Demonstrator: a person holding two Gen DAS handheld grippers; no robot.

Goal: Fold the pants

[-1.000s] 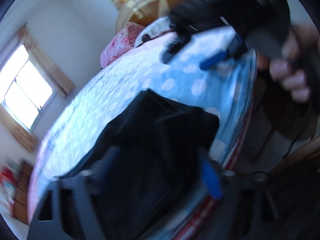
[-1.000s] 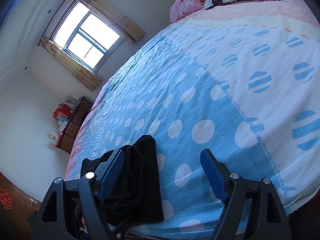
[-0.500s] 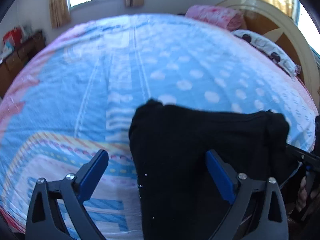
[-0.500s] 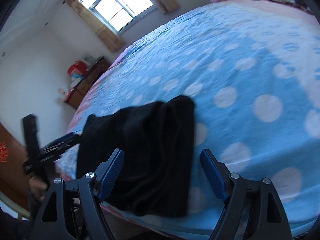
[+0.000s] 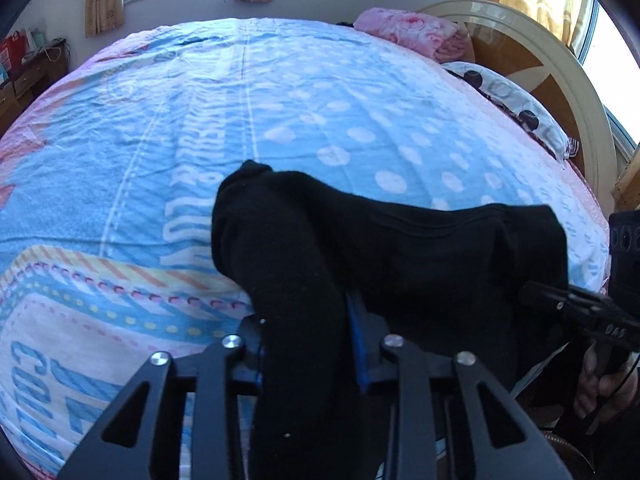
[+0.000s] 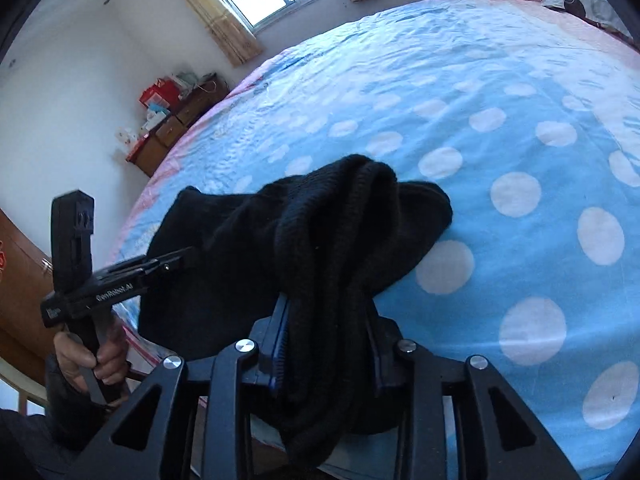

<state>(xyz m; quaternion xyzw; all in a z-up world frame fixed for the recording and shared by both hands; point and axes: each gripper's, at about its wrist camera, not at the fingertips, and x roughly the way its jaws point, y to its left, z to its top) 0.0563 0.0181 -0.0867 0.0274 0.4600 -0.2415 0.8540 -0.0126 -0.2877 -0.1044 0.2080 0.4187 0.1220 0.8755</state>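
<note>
Now, in the left wrist view, the left gripper (image 5: 308, 344) is pinching a thick fold of the black pants (image 5: 400, 248), its jaws closed tight on the cloth; the pants are lying near the front edge of the bed (image 5: 280, 100), on the blue dotted sheet (a pink blanket (image 5: 408, 32) is sitting by the headboard). From the right wrist view, the right gripper (image 6: 326, 344) is likewise clamping a bunched ridge of the pants (image 6: 320, 232), jaws drawn in on it, while the left gripper (image 6: 176, 262) is gripping their far end.
</note>
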